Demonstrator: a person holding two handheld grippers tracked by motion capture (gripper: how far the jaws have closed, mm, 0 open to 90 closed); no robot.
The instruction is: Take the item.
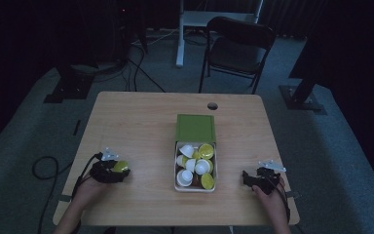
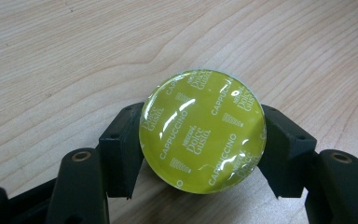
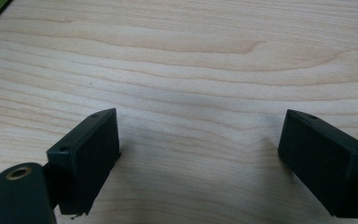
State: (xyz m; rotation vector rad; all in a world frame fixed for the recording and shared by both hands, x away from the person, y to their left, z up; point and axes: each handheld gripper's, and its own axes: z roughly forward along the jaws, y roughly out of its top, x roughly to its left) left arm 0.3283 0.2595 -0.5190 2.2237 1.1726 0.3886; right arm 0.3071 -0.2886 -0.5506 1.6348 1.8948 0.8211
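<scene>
The left gripper [image 2: 200, 140] is clamped on a coffee capsule [image 2: 202, 130], which sits between its jaws just above the table [image 2: 74, 56]. Light, with a glossy, puncture-prone foil lid, the capsule is best gripped by its stiffer rim. The right gripper [image 3: 198, 154] rests empty, jaws spread.
</scene>
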